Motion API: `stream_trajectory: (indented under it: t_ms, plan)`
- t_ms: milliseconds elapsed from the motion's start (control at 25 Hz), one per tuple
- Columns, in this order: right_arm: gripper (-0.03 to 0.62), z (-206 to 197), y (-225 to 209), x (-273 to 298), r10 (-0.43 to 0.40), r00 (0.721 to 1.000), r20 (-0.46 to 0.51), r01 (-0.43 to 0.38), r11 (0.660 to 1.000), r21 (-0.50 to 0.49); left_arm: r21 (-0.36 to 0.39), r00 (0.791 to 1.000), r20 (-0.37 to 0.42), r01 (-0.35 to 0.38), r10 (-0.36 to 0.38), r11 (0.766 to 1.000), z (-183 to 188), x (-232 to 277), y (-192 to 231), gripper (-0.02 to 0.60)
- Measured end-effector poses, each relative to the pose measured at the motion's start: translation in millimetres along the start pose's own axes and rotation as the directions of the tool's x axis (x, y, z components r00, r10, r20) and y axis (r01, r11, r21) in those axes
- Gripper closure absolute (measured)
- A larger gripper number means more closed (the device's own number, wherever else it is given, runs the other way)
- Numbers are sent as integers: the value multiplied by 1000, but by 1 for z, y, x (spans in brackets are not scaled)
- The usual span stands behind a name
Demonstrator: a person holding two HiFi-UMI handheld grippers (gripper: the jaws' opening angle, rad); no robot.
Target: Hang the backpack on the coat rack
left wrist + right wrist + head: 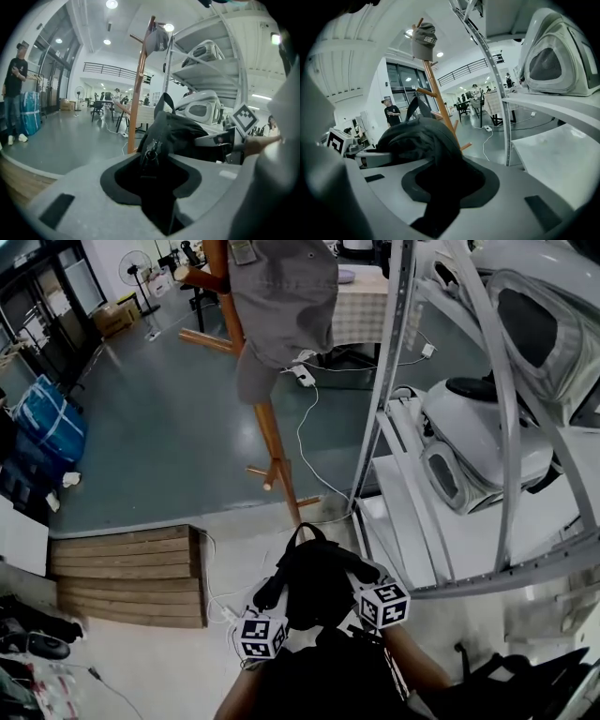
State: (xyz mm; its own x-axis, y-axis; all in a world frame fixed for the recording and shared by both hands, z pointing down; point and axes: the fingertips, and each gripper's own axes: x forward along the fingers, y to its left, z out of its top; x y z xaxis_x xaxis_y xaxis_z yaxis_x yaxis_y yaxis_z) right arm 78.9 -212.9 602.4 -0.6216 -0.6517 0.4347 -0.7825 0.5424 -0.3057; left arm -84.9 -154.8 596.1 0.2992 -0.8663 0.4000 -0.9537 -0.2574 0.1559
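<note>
The left gripper (157,159) has its jaws pinched onto a fold of the black backpack (187,133) by a zip pull, and the right gripper (440,187) is clamped the same way onto dark cloth on the bag's other side, so the 2 tools carry it between them. There is no counter here. The nearest flat surface is the white shelf (450,549), and from the head view the backpack (319,582) hangs in the air just off that shelf's near-left corner, close to the person's chest. The left gripper (279,613) and right gripper (361,592) sit at its 2 flanks. The bag looks soft and slouchy, sagging over both sets of jaws, and probably light or nearly empty. I'd guess the cloth could slide in a pinch. The top loop (164,101) stands up free above the grips and seems the part to drop over a peg. The wooden coat rack (272,442) stands ahead, past the shelf's left edge and well apart from the bag, with a grey cap (424,40) on its top and bare pegs (206,338) lower down.
</note>
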Motion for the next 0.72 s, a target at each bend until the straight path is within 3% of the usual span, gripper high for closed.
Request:
stream_trajectory:
  t_ms: [360, 720]
  plan:
    - [512, -9, -43, 28, 2, 999, -41, -2, 1000, 12, -40, 998, -63, -3, 0, 999, -18, 47, -5, 456]
    - [512, -25, -85, 63, -1, 998, -55, 3, 1000, 26, -25, 993, -121, -4, 1, 1000, -37, 95, -3, 459]
